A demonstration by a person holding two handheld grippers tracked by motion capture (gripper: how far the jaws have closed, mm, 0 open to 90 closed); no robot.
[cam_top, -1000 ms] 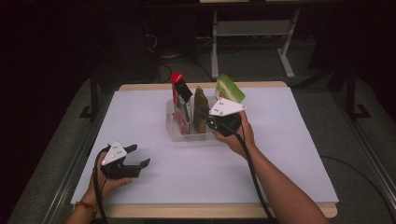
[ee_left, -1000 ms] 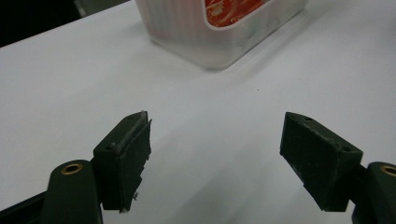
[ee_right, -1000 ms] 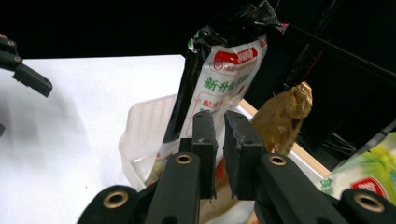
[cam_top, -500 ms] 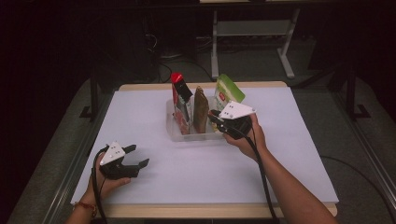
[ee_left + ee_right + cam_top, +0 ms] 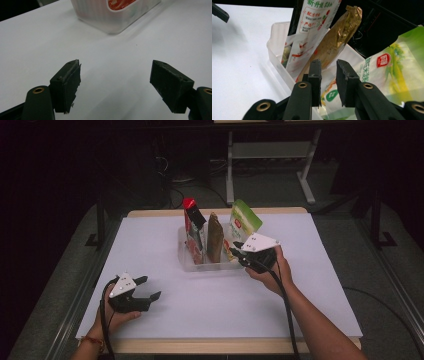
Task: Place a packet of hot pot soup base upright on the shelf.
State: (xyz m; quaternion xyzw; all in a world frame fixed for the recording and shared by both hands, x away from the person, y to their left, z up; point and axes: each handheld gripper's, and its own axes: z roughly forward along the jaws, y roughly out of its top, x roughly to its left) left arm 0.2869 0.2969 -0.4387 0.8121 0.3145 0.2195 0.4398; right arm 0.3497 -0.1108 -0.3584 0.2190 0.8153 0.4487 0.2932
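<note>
A clear plastic bin (image 5: 183,261) stands mid-table with three pouches upright in it: a red and white one (image 5: 193,229), a brown-gold one (image 5: 215,239) and a green one (image 5: 244,220). My right gripper (image 5: 236,255) hovers at the bin's front right corner, jaws a narrow gap apart with nothing between them. In the right gripper view its jaws (image 5: 328,62) point at the gold pouch (image 5: 339,35), with the red and white pouch (image 5: 312,22) to its left and the green pouch (image 5: 397,65) to its right. My left gripper (image 5: 150,287) rests low at the front left, wide open and empty (image 5: 115,65).
White paper covers the table (image 5: 320,285), which has a wooden front edge. The bin's corner (image 5: 112,22) lies ahead of the left jaws. Dark floor, cables and a metal stand (image 5: 270,150) lie beyond the far edge.
My right gripper has drawn back from the pouches toward the right and the near side. The green pouch stays leaning in the bin. The left gripper has not moved.
</note>
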